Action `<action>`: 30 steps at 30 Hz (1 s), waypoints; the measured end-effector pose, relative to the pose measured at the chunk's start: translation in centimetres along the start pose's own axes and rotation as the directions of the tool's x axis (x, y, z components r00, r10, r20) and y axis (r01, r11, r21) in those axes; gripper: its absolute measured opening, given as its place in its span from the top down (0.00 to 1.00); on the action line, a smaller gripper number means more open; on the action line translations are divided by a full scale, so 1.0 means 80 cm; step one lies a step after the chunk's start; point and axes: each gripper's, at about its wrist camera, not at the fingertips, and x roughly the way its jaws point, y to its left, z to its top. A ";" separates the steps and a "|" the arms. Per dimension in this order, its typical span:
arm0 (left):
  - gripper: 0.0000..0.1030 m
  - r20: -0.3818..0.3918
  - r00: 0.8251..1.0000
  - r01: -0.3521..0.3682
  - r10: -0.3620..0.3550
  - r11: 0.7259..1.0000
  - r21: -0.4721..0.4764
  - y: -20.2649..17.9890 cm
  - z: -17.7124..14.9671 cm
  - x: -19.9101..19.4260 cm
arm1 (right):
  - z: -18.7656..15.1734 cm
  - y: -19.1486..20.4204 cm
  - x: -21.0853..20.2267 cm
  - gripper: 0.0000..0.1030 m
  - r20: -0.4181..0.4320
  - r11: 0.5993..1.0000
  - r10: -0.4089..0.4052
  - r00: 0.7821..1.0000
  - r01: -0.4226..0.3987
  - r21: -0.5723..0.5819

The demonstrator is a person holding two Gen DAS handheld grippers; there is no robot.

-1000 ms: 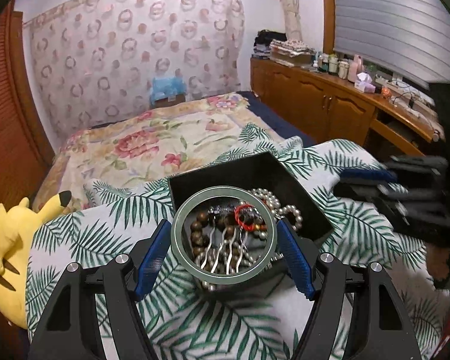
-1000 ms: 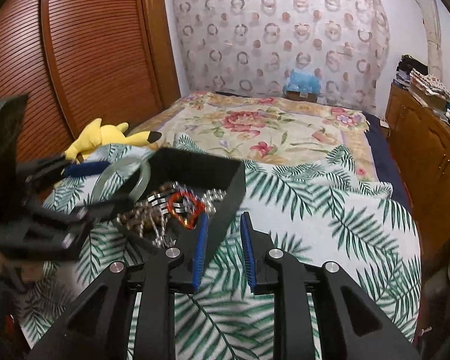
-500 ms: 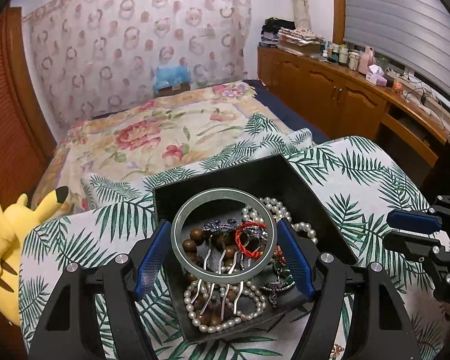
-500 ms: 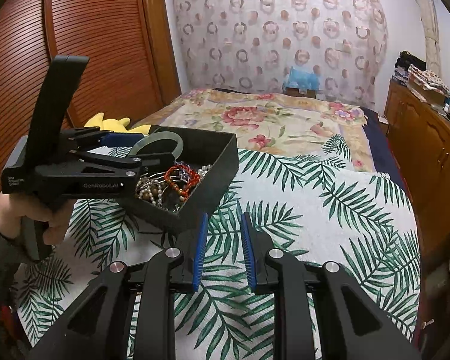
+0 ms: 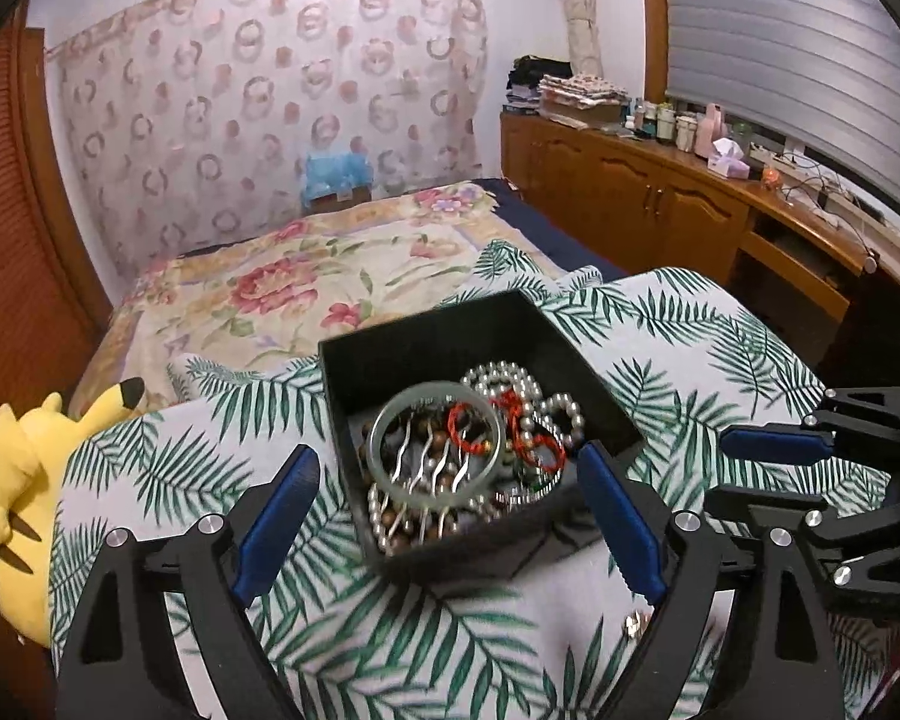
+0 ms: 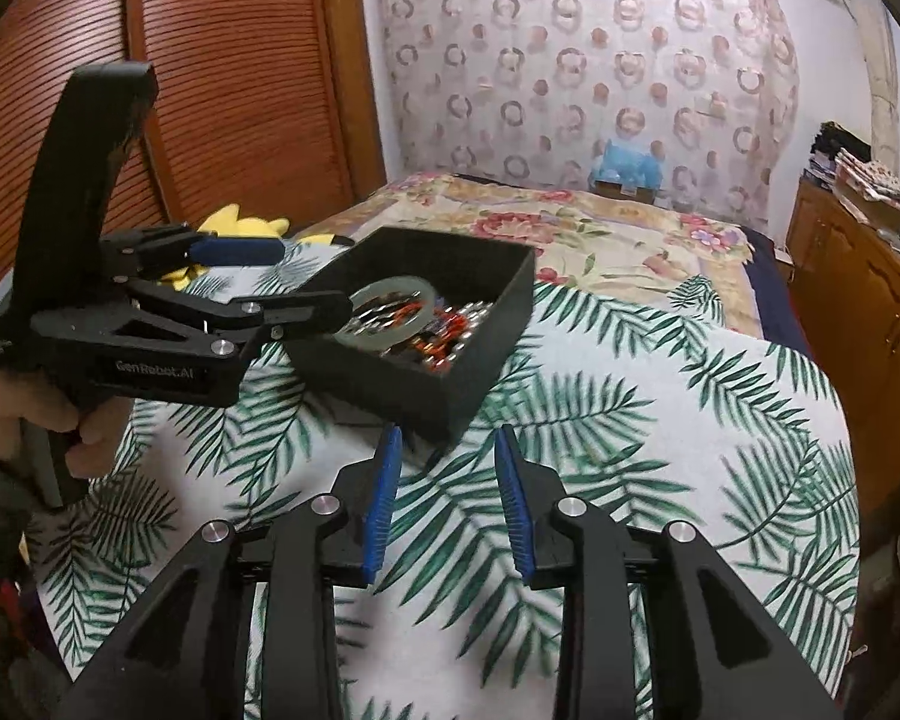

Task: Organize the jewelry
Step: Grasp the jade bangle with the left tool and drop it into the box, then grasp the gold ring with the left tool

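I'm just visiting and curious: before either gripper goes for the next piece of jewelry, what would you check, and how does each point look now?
1. Green bangle lying in the black box, clear of the pads: ok.
2. Left gripper opening, nothing between its jaws: ok.
3. Right gripper opening, empty, only the leaf-print cloth below: ok.
4. Box resting flat on the cloth: cannot tell.
5. Grippers apart from each other: ok.
6. Pearls and red cord untangled: not ok.

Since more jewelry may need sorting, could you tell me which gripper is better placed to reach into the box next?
Probably the left gripper: its opening jaws straddle the box's near edge, the bangle lying loose inside. The right gripper, also opening, hovers over bare cloth beside the box.
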 end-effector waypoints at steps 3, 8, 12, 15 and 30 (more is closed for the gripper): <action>0.18 0.000 1.000 0.017 -0.017 1.000 -0.007 -0.002 -0.011 -0.010 | -0.010 0.013 0.002 0.66 -0.016 1.000 0.013 1.000 -0.014 -0.016; 0.12 0.007 1.000 0.031 -0.031 0.999 -0.025 -0.001 -0.031 -0.028 | -0.023 0.035 0.011 0.66 -0.053 0.997 0.018 0.998 -0.022 -0.067; 0.12 0.007 0.999 0.051 -0.050 0.997 -0.051 0.006 -0.051 -0.042 | -0.026 0.046 0.020 0.66 -0.085 0.994 0.024 0.996 -0.033 -0.103; 0.12 -0.004 0.999 0.048 -0.048 0.997 -0.054 0.009 -0.068 -0.049 | -0.028 0.053 0.026 0.66 -0.106 0.992 0.029 0.994 -0.042 -0.120; 0.12 -0.059 0.993 0.099 -0.103 0.992 -0.080 0.008 -0.124 -0.061 | -0.036 0.064 0.049 0.85 -0.171 0.985 0.021 0.985 -0.050 -0.166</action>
